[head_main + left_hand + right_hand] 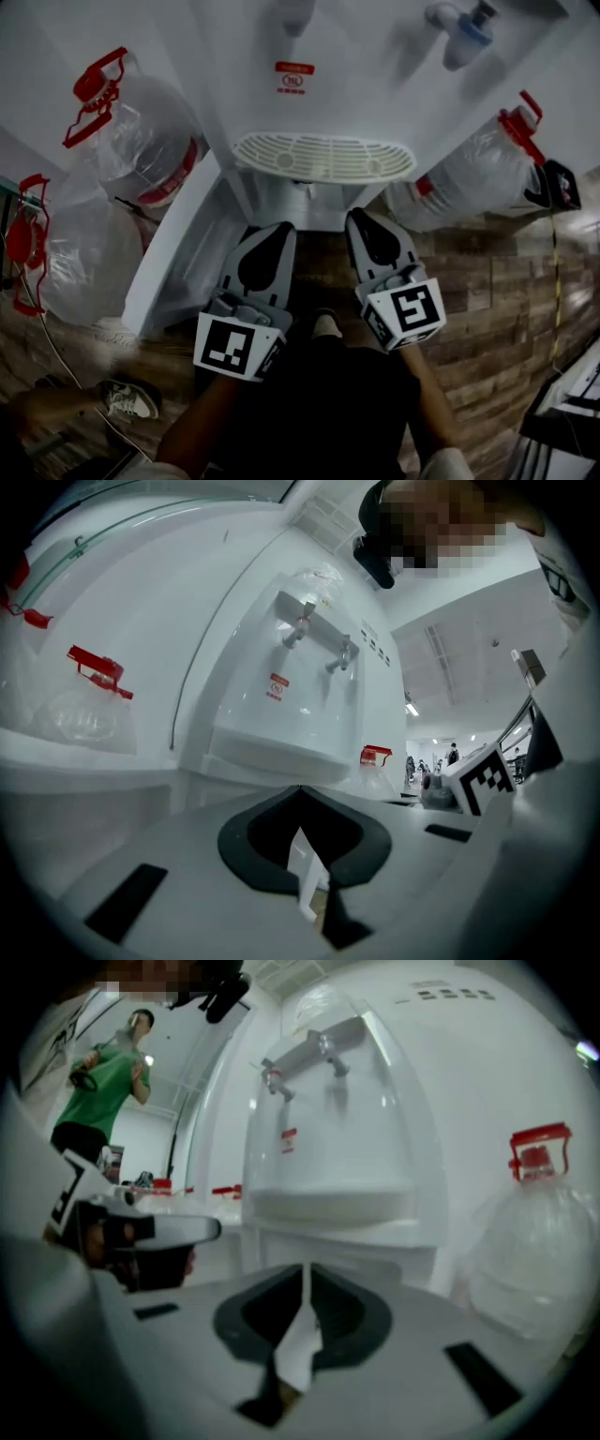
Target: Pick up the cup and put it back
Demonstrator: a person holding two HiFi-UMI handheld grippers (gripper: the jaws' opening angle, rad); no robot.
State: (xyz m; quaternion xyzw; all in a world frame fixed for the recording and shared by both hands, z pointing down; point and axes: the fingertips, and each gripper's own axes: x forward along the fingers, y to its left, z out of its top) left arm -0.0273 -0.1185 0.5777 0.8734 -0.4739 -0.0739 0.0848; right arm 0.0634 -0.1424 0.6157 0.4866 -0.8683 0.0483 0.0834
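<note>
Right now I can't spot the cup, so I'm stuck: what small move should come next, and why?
Probably open the right gripper: both it and the left gripper are shut and empty, facing the dispenser below its drip tray, with no cup in view.

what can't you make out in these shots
- Cup: in no view, so its place cannot be told.
- Red label on the water dispenser: print too small and blurred in every view.
- Tap above the label: head view, cut off by the top edge.
</note>
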